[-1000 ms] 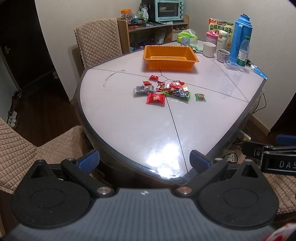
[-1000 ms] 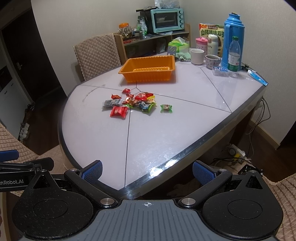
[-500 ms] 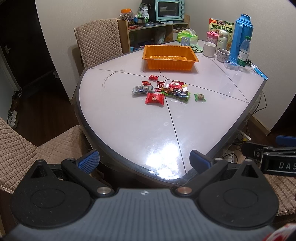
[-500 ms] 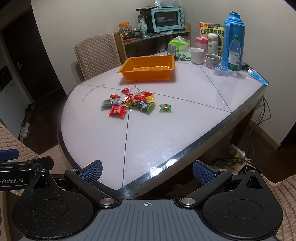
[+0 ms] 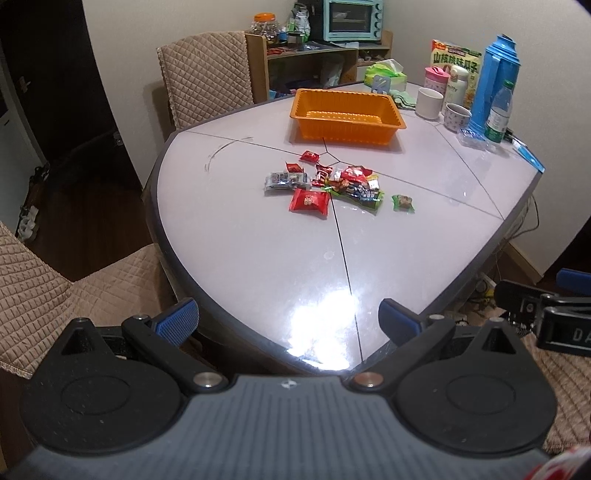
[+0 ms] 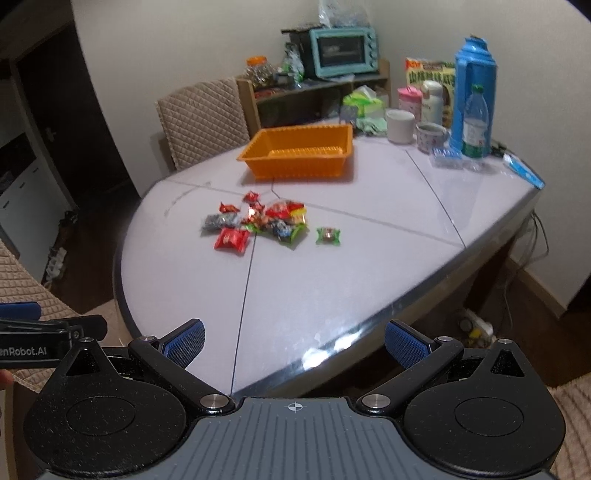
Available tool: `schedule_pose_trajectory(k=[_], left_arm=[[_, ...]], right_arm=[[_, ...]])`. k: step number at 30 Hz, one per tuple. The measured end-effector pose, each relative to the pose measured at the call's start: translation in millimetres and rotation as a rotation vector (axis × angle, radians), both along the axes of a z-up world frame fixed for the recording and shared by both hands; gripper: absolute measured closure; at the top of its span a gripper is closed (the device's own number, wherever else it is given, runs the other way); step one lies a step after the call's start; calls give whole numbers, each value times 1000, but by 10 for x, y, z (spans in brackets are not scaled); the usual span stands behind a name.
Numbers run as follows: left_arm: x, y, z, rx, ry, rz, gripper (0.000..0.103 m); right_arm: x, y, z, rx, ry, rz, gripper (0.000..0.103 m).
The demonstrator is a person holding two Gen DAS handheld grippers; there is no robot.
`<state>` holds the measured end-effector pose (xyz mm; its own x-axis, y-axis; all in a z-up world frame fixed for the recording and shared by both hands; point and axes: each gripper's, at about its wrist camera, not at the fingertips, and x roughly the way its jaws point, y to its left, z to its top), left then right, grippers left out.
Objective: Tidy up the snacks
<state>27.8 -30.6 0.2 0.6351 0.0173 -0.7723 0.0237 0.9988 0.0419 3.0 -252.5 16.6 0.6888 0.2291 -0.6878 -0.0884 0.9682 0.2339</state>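
Note:
A pile of wrapped snacks [image 5: 332,186] lies mid-table, with a red packet [image 5: 309,201] at its near side and a small green packet [image 5: 402,202] apart to the right. An empty orange tray [image 5: 347,127] stands behind them. In the right wrist view the pile [image 6: 269,221], the green packet [image 6: 328,235] and the tray [image 6: 299,162] show too. My left gripper [image 5: 288,319] is open and empty at the table's near edge. My right gripper [image 6: 295,341] is open and empty, also at the near edge, far from the snacks.
Cups [image 5: 429,103], a blue thermos [image 5: 495,81], a water bottle [image 5: 498,112] and a snack box [image 5: 456,61] crowd the table's far right corner. Quilted chairs stand behind the table [image 5: 207,77] and at near left [image 5: 48,280]. A shelf holds a toaster oven [image 5: 352,16].
Both grippers have moved a little forward toward the table; the right view has shifted and is slightly blurred. Nothing on the table has moved.

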Motion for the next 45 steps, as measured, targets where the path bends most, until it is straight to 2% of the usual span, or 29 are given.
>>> schedule_pose_trajectory(k=[5, 11, 18, 21, 26, 30, 35, 39, 45], left_arm=[[79, -62, 4, -17, -19, 41, 0], [165, -127, -62, -31, -41, 81, 0], [320, -128, -214, -15, -75, 60, 0], [467, -116, -298, 6, -80, 49, 0], [864, -89, -465, 9, -103, -7, 0], [1297, -49, -608, -16, -73, -84, 4], [1785, 0, -818, 5, -58, -170, 7], [2082, 63, -985, 16, -43, -237, 10], [2443, 163, -1218, 8, -14, -319, 17]], right_arm=[[93, -144, -4, 10, -58, 26, 0], [258, -333, -120, 43, -47, 58, 0], [468, -430, -294, 83, -24, 36, 0], [573, -448, -349, 131, -46, 11, 0], [855, -412, -413, 138, -61, -36, 0], [1155, -286, -482, 88, -64, -37, 0], [1543, -96, -647, 76, -42, -53, 0], [1827, 61, -763, 73, -17, -72, 0], [2095, 274, -888, 47, -42, -72, 0]])
